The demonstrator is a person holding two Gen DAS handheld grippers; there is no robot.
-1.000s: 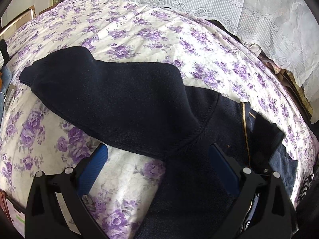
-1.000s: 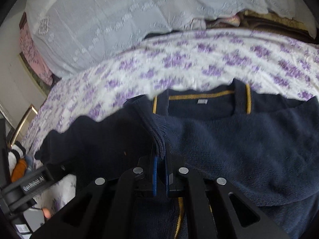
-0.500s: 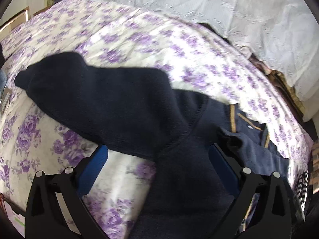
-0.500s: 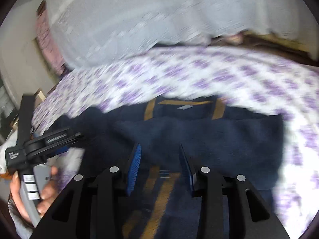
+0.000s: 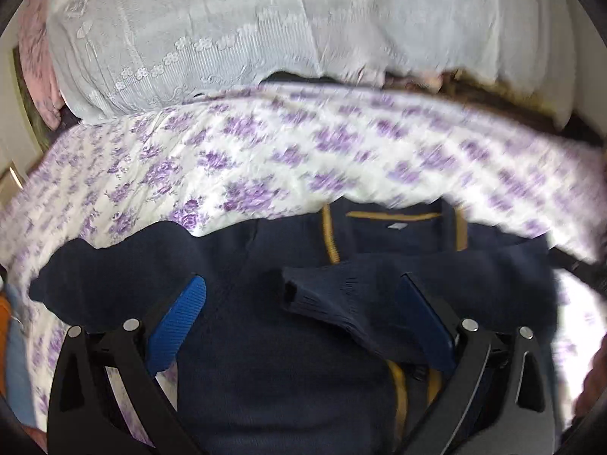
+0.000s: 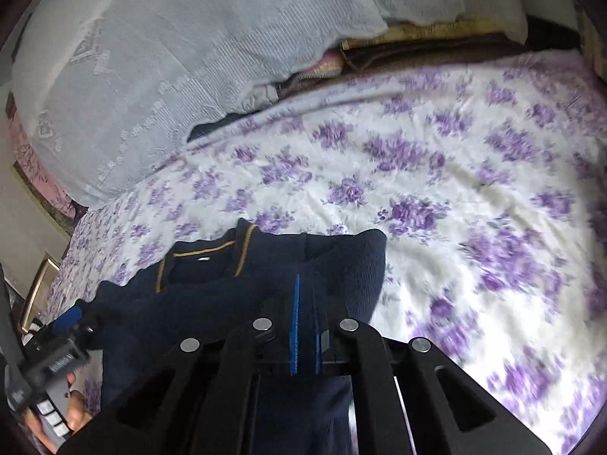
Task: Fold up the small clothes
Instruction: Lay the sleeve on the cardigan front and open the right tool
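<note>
A small navy knit cardigan [image 5: 265,360] with mustard trim lies on the floral bedspread [image 5: 265,159]. One sleeve [image 5: 379,295] is folded across its chest, and the other sleeve [image 5: 114,273] spreads out to the left. My left gripper [image 5: 303,318] is open and hovers over the cardigan's front, its blue pads on either side of the folded cuff. In the right wrist view the cardigan [image 6: 212,292] lies left of centre. My right gripper [image 6: 305,326] has its pads nearly together at the cardigan's right edge; whether cloth lies between them does not show.
A white lace cover [image 5: 265,30] lies over the pile at the back of the bed. The left gripper and the hand holding it show at the lower left of the right wrist view [image 6: 53,364]. Bedspread [image 6: 455,208] extends right of the cardigan.
The right gripper let go of the sleeve cuff, opened, moved right and has closed again at the cardigan's right side. The left gripper swung to face the collar; the sleeve now lies folded across the chest.
</note>
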